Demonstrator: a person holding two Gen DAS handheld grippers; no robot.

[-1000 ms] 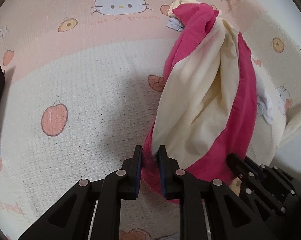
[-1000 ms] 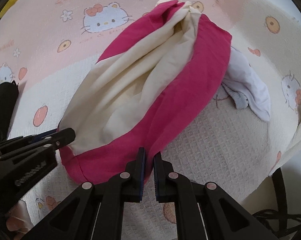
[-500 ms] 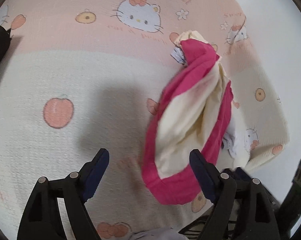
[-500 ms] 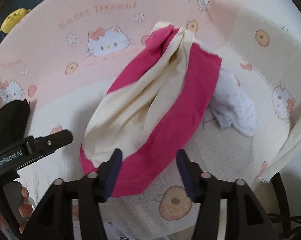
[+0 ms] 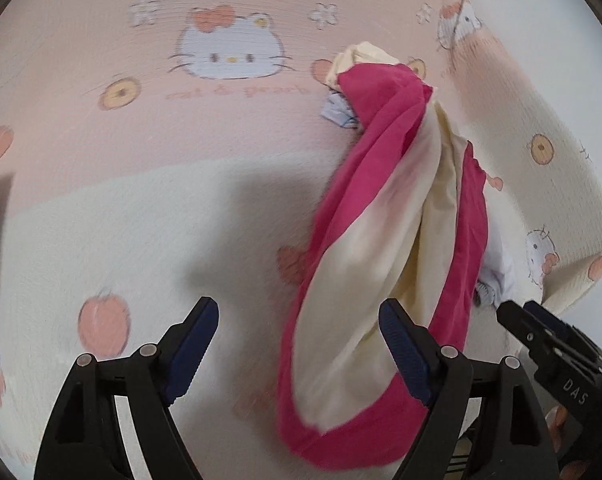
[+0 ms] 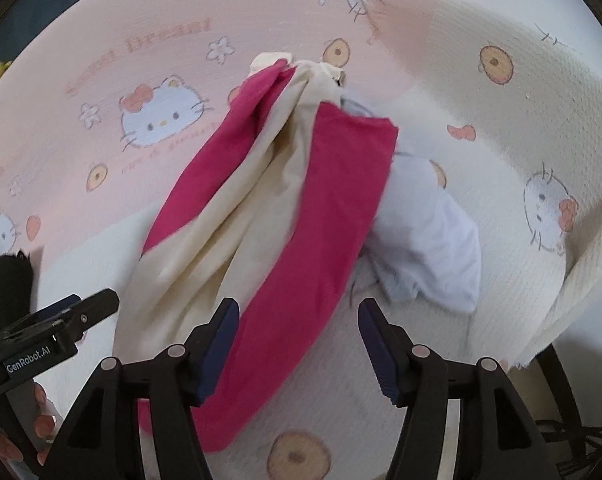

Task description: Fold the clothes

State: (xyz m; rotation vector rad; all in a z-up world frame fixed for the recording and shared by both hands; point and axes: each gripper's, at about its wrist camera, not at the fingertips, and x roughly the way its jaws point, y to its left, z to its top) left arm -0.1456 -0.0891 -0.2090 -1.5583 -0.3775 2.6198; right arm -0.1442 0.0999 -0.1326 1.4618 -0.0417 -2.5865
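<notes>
A pink and cream garment (image 5: 385, 248) (image 6: 261, 216) lies bunched in a long fold on the cartoon-cat blanket (image 5: 161, 208) (image 6: 481, 92). My left gripper (image 5: 299, 346) is open, its right finger lying over the garment's lower cream part. My right gripper (image 6: 295, 344) is open too, straddling the pink lower edge with nothing clamped. A white garment (image 6: 425, 240) (image 5: 497, 268) lies crumpled to the right of the pink one, partly under it.
The blanket's right edge (image 6: 561, 316) drops off, with a dark cable below it. A black object (image 6: 5, 284) sits at the left. The other gripper's body shows in each view, left gripper (image 6: 49, 340), right gripper (image 5: 549, 344). A hand (image 6: 41, 428) holds the left one.
One second ago both grippers were shut on the garment's lower edge. They have opened and let it drop onto the blanket, then shifted slightly.
</notes>
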